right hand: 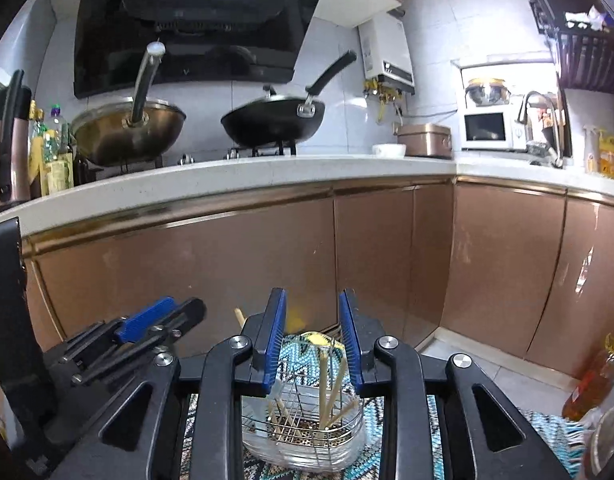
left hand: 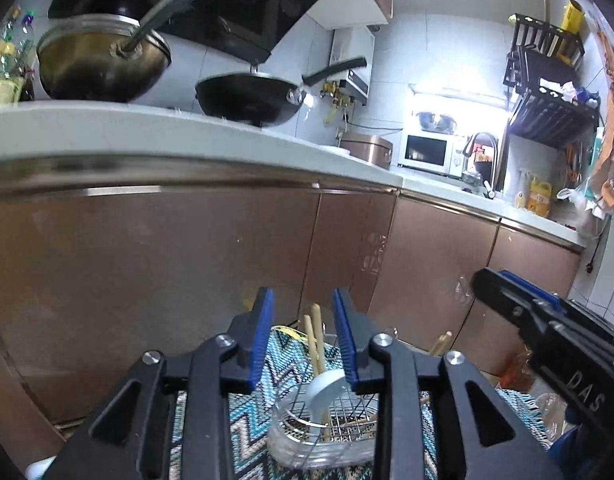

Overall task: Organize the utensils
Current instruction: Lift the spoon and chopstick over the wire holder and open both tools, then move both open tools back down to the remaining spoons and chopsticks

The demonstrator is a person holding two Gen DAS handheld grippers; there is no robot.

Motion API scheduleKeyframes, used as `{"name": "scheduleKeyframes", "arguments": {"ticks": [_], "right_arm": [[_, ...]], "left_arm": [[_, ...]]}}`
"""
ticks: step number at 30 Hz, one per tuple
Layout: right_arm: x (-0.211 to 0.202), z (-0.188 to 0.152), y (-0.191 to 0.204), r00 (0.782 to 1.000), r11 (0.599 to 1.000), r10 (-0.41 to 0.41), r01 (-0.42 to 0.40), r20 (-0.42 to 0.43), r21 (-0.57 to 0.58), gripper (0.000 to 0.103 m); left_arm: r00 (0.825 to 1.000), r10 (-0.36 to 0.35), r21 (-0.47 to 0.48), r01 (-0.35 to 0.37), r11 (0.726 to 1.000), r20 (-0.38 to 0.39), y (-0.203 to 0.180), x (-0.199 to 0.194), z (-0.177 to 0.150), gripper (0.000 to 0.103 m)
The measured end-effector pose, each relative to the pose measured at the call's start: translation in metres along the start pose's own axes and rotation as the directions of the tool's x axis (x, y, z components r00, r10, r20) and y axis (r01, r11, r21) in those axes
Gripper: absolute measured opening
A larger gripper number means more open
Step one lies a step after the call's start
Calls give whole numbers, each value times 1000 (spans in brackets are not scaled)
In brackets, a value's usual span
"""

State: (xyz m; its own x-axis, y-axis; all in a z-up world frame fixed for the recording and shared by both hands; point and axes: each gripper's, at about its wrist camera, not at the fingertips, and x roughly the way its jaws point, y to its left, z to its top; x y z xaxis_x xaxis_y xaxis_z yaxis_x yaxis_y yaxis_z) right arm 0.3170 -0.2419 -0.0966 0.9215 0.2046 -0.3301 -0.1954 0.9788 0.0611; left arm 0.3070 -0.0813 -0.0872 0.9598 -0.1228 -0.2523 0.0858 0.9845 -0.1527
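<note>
Both tongs — left (left hand: pixel 303 336), right (right hand: pixel 313 334) — apart, empty, above wire caddy (right hand: pixel 303 428); I keep chopsticks (right hand: pixel 327 388) upright inside.

A wire utensil basket (left hand: pixel 339 424) with a clear plastic tray under it stands upright on a zigzag-patterned cloth; wooden chopsticks (left hand: pixel 316 340) lean tilted inside it, their tips rising above the rim; a white spoon (left hand: pixel 325 394) rests slanted in the basket beside them; pale chopsticks (right hand: pixel 327 388) lean in its grid compartments
</note>
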Motion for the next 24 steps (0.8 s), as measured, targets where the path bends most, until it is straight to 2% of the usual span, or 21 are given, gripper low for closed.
{"name": "scheduleKeyframes", "arguments": {"ticks": [3, 5, 11, 15, 22, 24], "right_arm": [[-26, 12, 0, 1000, 1000, -11, 11, 21, 9, 29], [-51, 20, 0, 999, 1000, -18, 17, 37, 16, 30], [-124, 30, 4, 998, 999, -43, 42, 53, 33, 30], [-173, 31, 10, 997, 998, -46, 43, 64, 43, 31], [-242, 30, 24, 994, 998, -51, 46, 97, 53, 33], [-258, 29, 28, 993, 997, -48, 42, 105, 57, 34]], "left_arm": [[999, 25, -6, -25, 1000, 22, 8, -34, 21, 33], [998, 43, -14, -42, 999, 40, 14, -60, 35, 38], [993, 105, 1, -105, 994, 50, 29, -135, 60, 41], [995, 93, -15, -92, 996, 44, 45, -188, 65, 41], [994, 103, 18, -103, 995, 23, 60, -250, 63, 41], [997, 80, 7, -80, 997, -1, 65, -262, 62, 41]]}}
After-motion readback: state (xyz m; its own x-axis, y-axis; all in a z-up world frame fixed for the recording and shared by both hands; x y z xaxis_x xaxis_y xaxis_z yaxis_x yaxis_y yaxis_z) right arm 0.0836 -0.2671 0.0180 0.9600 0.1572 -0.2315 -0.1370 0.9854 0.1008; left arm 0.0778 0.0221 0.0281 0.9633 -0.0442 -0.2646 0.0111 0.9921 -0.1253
